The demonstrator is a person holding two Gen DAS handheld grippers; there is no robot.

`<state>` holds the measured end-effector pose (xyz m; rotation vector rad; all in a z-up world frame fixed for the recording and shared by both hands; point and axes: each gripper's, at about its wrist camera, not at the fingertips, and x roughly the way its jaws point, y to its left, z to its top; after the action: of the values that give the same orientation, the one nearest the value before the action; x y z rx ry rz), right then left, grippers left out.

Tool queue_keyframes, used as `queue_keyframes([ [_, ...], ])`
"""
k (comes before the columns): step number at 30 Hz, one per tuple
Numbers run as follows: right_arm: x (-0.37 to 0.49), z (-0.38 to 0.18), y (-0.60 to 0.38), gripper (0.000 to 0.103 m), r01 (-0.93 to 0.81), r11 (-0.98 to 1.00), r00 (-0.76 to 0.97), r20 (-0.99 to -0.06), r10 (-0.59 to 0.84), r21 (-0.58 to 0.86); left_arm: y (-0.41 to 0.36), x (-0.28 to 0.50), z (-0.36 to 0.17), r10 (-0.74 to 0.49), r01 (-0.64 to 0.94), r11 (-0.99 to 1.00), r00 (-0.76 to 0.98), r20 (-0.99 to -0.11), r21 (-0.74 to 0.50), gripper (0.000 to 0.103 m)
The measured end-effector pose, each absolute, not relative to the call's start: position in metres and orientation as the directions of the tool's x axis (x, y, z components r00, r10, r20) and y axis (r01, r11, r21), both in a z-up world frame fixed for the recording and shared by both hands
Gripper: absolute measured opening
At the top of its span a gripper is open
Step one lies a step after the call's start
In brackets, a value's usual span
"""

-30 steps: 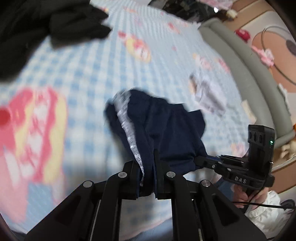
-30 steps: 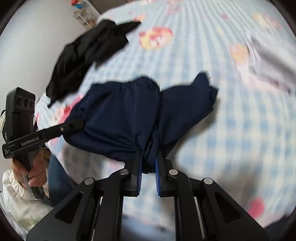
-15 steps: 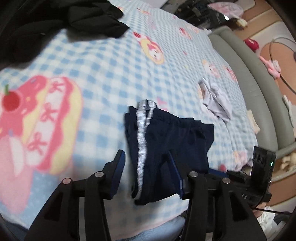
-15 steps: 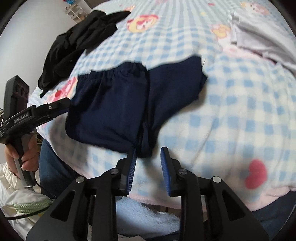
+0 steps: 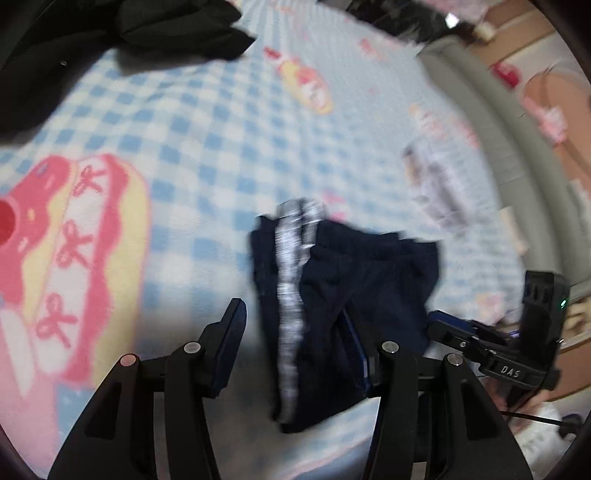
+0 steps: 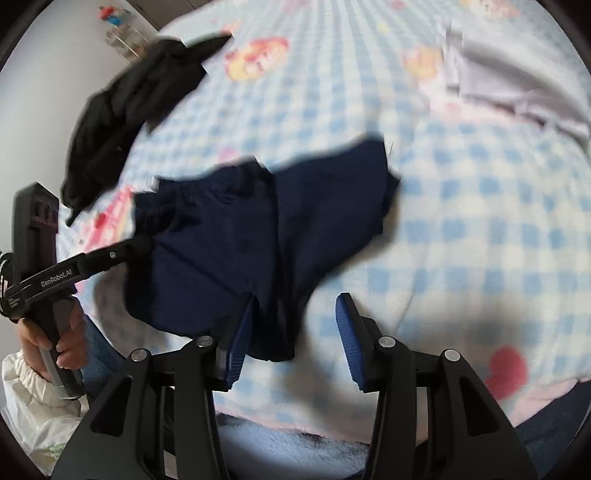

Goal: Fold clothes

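Navy shorts (image 5: pixel 369 280) with a pale side stripe lie crumpled on the blue-checked blanket (image 5: pixel 192 122), near its front edge. My left gripper (image 5: pixel 295 343) stands open just above them, and the striped edge lies loose between its fingers. In the right wrist view the same shorts (image 6: pixel 240 240) spread out flat. The right gripper (image 6: pixel 295 339) has its jaws opening, with the shorts' near edge lying slack between them, close to the left pad. The left gripper (image 6: pixel 144 243) shows there too, at the waistband, held by a hand (image 6: pixel 59 332).
A black garment (image 5: pixel 147 33) lies at the far left of the blanket, also in the right wrist view (image 6: pixel 129 110). A pale grey garment (image 5: pixel 436 184) lies further right (image 6: pixel 498 81). A grey padded rail (image 5: pixel 509 140) borders the bed. A white bag (image 6: pixel 33 406) sits below the bed's edge.
Both grippers were shut on the hanging shorts a second ago. Both have opened since, and the shorts have dropped onto the blanket.
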<state>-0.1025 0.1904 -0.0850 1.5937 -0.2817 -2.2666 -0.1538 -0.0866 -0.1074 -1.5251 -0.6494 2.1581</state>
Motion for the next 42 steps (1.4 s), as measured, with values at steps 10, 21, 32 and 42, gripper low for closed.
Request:
queue_keyframes([
  [10, -0.115, -0.113, 0.188, 0.050, 0.123, -0.922, -0.227, -0.894, -0.385, 0.366, -0.087, -0.151, -0.123, 0.581, -0.035, -0.802, -0.280, -0.764, -0.596, 0.057],
  [21, -0.127, -0.127, 0.181, 0.060, 0.146, -0.907, -0.202, -0.885, -0.419, 0.396, -0.073, -0.155, -0.126, 0.594, -0.062, -0.798, -0.258, -0.762, -0.600, 0.059],
  [32, -0.142, -0.065, 0.196, 0.011, 0.191, -0.844, -0.352, -0.768, -0.535, 0.501, 0.001, -0.172, -0.048, 0.595, -0.289, -0.802, -0.310, -0.742, -0.523, 0.011],
  [42, -0.125, -0.012, 0.305, 0.012, 0.084, -0.867, -0.530, -0.714, -0.457, 0.492, 0.111, -0.180, -0.004, 0.680, -0.462, -0.706, -0.228, -0.697, -0.537, 0.011],
])
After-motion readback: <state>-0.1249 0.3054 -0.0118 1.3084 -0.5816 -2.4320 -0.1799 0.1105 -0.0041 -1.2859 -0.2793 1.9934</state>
